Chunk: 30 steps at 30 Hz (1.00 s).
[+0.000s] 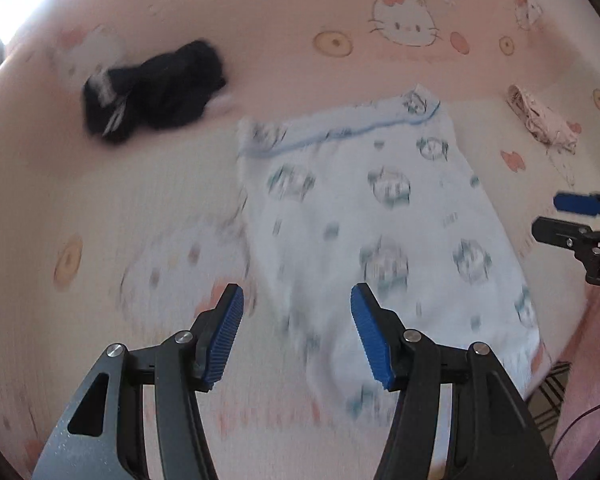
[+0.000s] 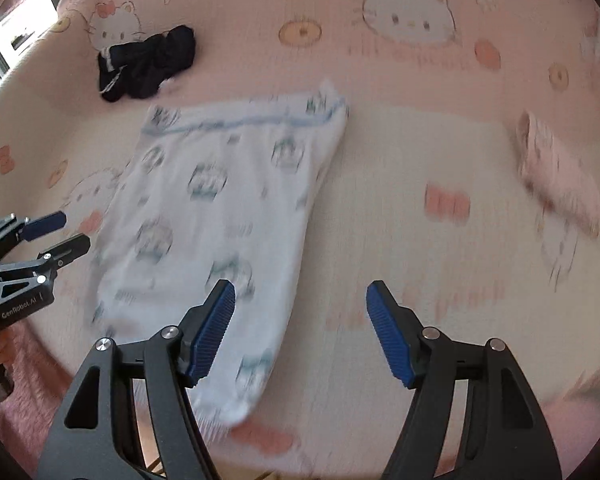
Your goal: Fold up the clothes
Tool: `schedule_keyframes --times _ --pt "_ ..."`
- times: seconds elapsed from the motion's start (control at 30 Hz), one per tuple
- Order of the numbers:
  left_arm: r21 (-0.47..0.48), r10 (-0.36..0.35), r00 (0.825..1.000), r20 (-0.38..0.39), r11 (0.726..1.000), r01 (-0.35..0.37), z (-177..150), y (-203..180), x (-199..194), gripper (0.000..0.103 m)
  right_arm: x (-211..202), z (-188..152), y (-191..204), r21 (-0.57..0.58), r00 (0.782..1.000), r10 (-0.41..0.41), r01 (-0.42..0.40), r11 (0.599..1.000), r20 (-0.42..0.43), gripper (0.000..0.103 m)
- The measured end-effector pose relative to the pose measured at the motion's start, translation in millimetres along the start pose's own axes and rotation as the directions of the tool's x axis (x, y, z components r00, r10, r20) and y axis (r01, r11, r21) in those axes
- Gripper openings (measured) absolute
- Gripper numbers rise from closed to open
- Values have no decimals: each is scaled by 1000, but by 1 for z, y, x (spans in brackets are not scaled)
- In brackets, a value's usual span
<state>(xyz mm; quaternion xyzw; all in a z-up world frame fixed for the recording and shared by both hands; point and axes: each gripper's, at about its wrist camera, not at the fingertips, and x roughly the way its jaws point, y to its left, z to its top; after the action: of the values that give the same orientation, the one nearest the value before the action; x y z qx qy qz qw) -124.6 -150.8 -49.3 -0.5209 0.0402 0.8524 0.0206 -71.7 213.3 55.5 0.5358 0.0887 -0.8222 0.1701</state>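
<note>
White printed garment (image 2: 220,216) lies flat on the pink cartoon-cat bed sheet (image 2: 400,152). Dark garment (image 2: 148,64) beyond it, pink one (image 2: 556,172) apart. Left gripper (image 1: 296,332), marked "GenRobot.AI", and right gripper (image 2: 300,332): jaws wide, empty.

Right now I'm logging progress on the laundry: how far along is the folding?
Done: pink garment lies folded. In hand: white printed pants lie folded lengthwise; left gripper and right gripper are open, holding nothing. Left: dark garment, crumpled.
</note>
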Motion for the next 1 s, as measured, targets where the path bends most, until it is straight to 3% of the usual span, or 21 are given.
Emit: schedule_keyframes --times 0.13,0.2,0.3,0.4,0.5,0.67,0.8,1.0 --pt "49 -21 1000 -13 999 22 50 -29 48 59 53 54 13 -25 999 -45 45 999 -2 70" --pt "65 -33 999 -36 997 35 49 -43 59 59 86 71 1 -7 998 -63 62 998 -16 70" --pt "95 20 995 -94 995 -11 29 -39 58 59 117 69 -30 19 994 -45 47 999 -97 66" --pt "14 -31 997 -66 999 32 22 -1 49 61 114 63 -53 22 996 -36 38 999 -82 66" --pt "-86 -68 998 -4 994 68 28 28 38 61 101 69 -64 95 999 4 1 995 -52 66" --pt "-82 -124 992 13 989 124 27 17 34 61 96 80 -14 -12 992 124 -124 992 -7 65" --pt "-40 -80 997 -7 996 80 22 5 51 61 117 71 -9 -34 997 52 -53 998 -54 63" --pt "-7 -68 996 52 998 68 15 -6 37 61 92 64 -43 73 1000 11 -13 997 22 65"
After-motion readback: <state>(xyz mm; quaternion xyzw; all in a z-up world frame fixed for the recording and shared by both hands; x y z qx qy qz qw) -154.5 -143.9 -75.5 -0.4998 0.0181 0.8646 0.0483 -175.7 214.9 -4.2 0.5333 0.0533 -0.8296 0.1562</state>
